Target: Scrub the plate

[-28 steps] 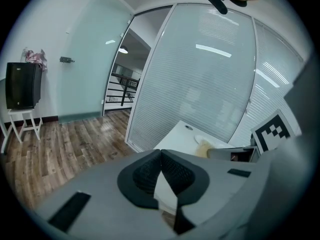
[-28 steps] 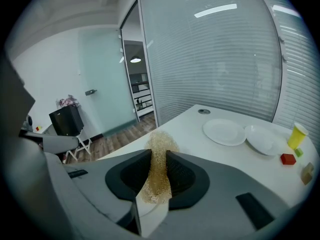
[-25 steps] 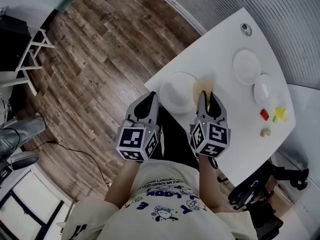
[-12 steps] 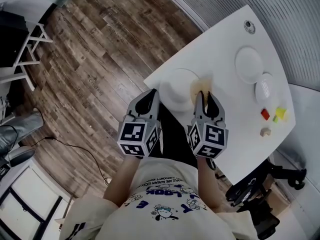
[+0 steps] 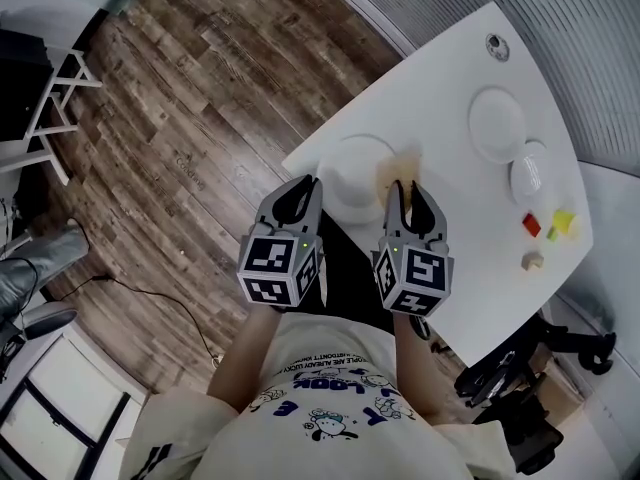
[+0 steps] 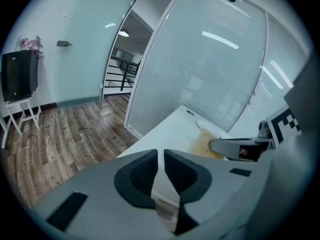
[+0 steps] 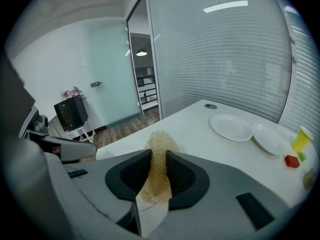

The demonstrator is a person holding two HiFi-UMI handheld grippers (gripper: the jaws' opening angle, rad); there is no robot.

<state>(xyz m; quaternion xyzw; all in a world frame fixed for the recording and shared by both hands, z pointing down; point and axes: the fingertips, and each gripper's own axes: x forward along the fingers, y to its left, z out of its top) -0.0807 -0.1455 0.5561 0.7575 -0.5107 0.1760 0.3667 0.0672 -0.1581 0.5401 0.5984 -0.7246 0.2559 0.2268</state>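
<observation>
Your left tool [image 6: 161,156] and right tool [image 7: 159,155] hover at the near edge of the white surface [image 5: 450,238], just short of the plate [image 5: 352,168] that sits there. The left tool's jaws stand a narrow slit apart with nothing between them. The right tool's are half closed, pinching the tan scrubbing pad [image 7: 157,176], which pokes past their tips.

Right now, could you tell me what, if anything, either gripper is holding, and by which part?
The right gripper clamps the tan scrub pad by its near end, with the far end poking past the tips. The left gripper holds nothing.
</observation>
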